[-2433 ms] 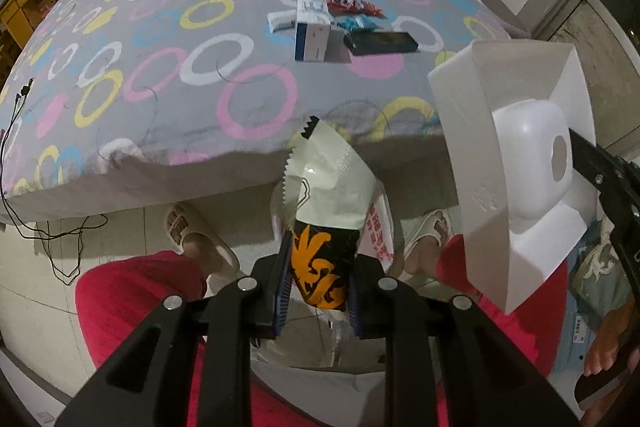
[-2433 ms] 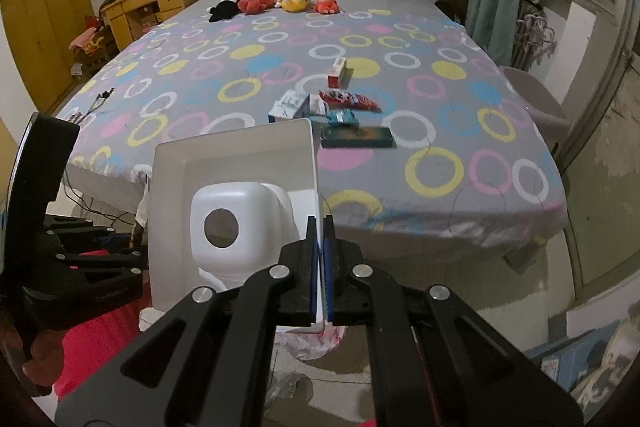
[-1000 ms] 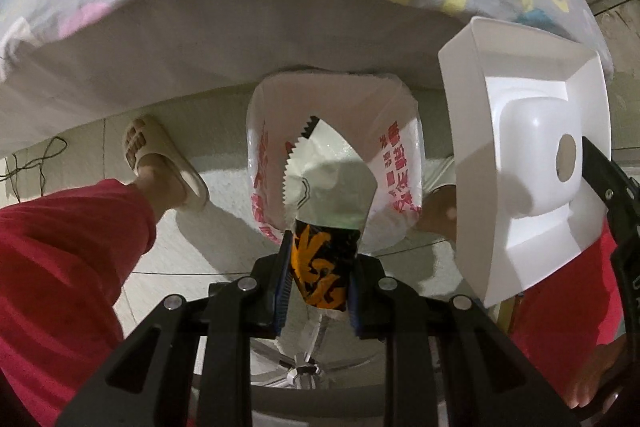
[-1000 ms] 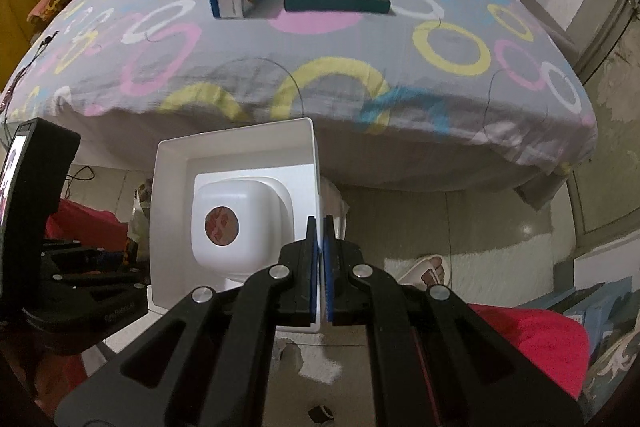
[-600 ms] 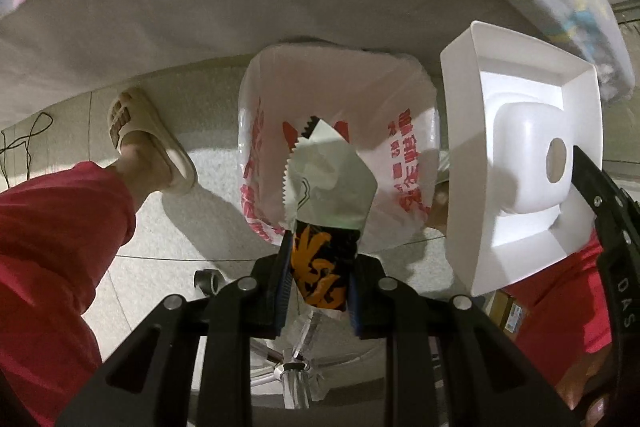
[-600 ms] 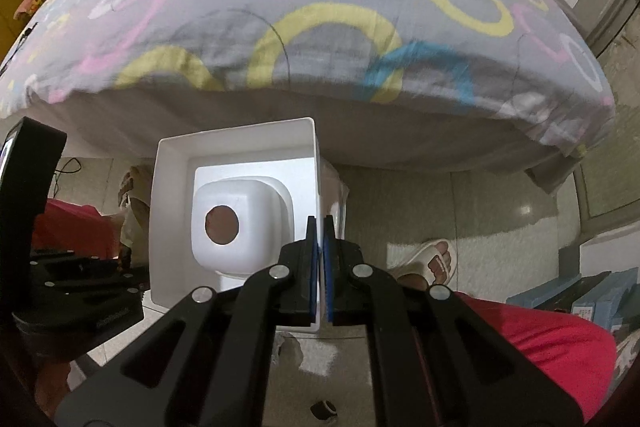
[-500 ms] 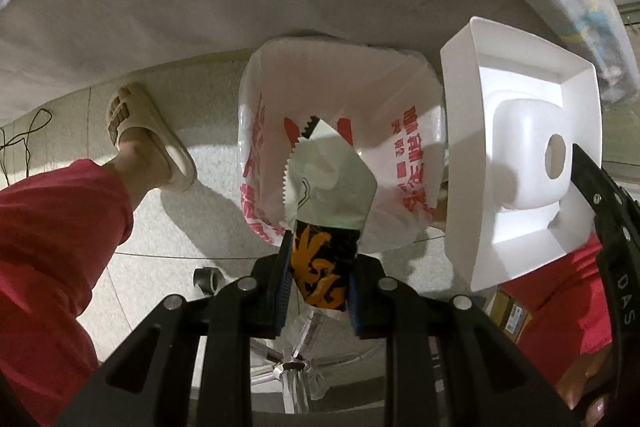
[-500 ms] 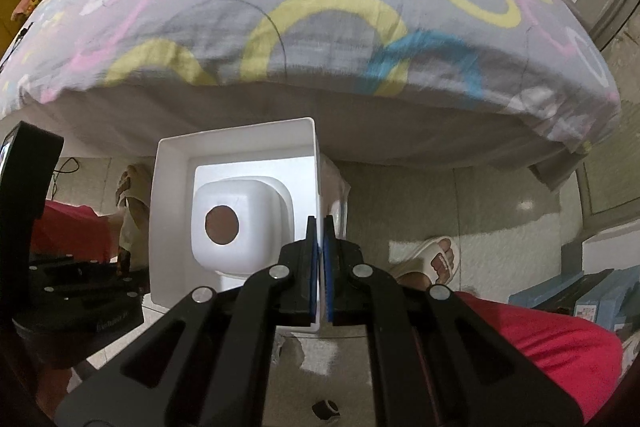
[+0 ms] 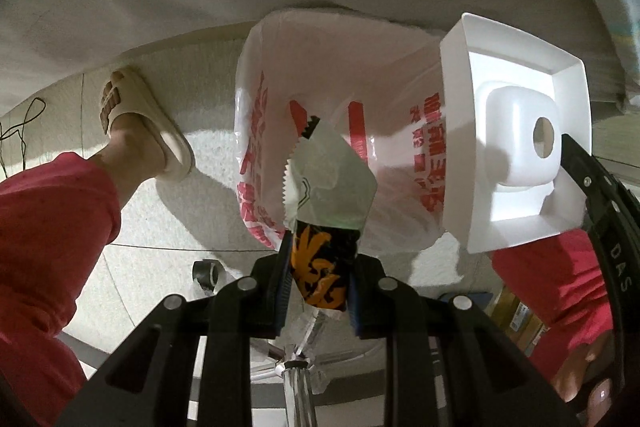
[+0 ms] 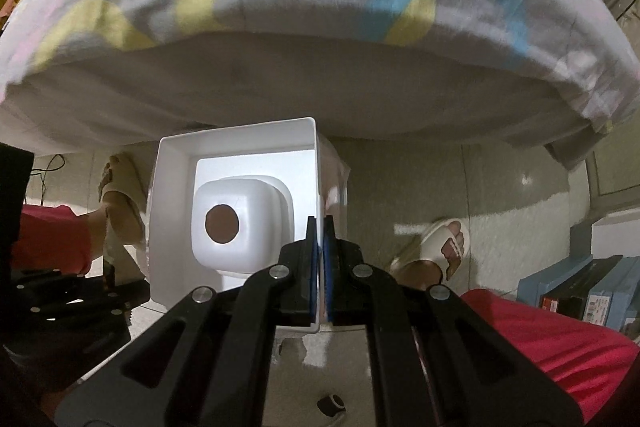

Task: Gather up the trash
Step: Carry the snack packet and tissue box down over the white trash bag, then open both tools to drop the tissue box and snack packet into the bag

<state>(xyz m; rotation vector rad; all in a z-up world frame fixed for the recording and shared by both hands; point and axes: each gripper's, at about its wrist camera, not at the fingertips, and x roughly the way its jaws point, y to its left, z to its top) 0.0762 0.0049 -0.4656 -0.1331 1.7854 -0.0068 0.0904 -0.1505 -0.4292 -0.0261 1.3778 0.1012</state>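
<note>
Wrapper (image 9: 326, 187): pinched in left gripper (image 9: 318, 277), hanging over bag (image 9: 400, 75) mouth.
Tray (image 10: 236, 211): white, side wall clamped edge-on in right gripper (image 10: 320, 267), just right of bag.
Bag: white, red print, on floor by bed (image 10: 320, 75).
Change: both grippers lower than 0.5 s ago; bag larger, bed top mostly gone from left view.
Around: slippers (image 9: 140, 119), red trousers (image 9: 48, 247), boxes (image 10: 580, 291) at right.
In the way: tray covers bag's right edge.
</note>
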